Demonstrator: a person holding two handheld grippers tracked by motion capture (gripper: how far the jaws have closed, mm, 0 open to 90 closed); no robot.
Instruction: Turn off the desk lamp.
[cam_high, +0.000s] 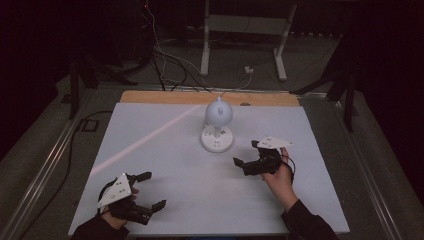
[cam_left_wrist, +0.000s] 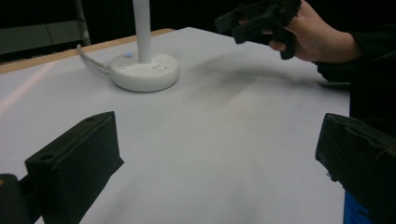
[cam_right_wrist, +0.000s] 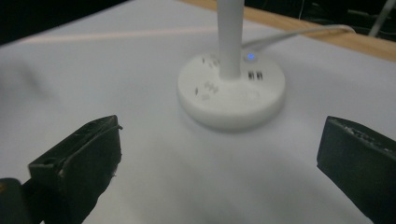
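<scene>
A white desk lamp (cam_high: 217, 125) stands at the far middle of the bench (cam_high: 165, 150); its head is cut off in both gripper views. The left hand-held gripper (cam_high: 152, 190) and right hand-held gripper (cam_high: 246, 153) are both wide apart and empty, the room dark.

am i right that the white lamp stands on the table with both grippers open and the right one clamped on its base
Not quite. The right gripper is open but holds nothing: in the right gripper view its jaws stand apart short of the lamp base. The left gripper is open too.
</scene>
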